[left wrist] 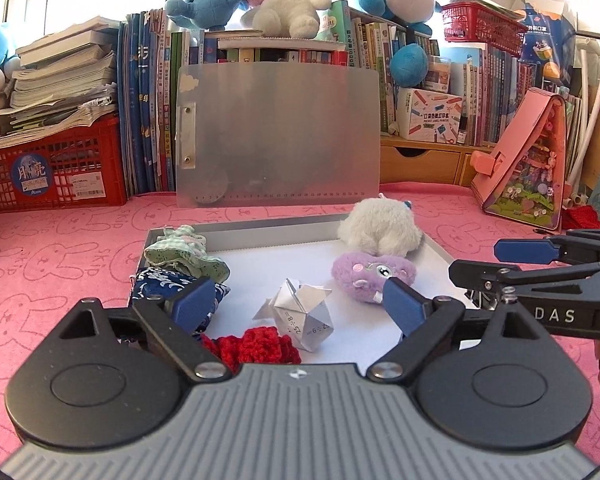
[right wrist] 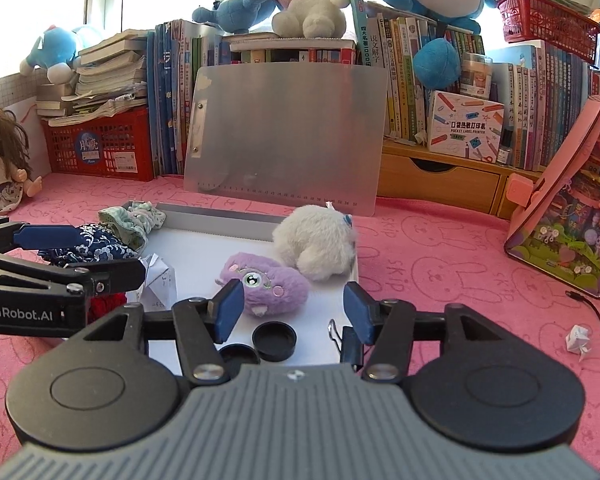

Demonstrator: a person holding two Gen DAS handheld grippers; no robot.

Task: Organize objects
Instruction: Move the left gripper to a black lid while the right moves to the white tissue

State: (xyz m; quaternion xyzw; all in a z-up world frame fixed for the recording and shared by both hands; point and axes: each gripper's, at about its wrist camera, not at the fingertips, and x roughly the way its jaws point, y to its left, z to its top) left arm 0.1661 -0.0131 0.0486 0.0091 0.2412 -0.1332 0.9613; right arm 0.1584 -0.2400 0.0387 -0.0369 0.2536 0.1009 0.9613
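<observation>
Tray (left wrist: 260, 236) on the pink cloth, long axis left to right, holds a white plush (left wrist: 380, 224), a purple plush (left wrist: 374, 274) face-up, and a folded paper (left wrist: 304, 316) printed "25÷8=". Left gripper (left wrist: 296, 300) hovers above it, jaws apart, empty.

Right gripper (right wrist: 294, 306) is likewise spread and empty over two black caps (right wrist: 274, 340). "GenRobot.AI" marks the other gripper's side; a box (right wrist: 464, 124) reads "POCKET LABEL PRINTER"

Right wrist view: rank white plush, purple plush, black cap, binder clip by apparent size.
1. White plush, largest.
2. Purple plush, slightly smaller though nearer the camera.
3. Black cap.
4. Binder clip: looks smaller than the cap, but the right gripper finger hides part of it, so unsure.
</observation>
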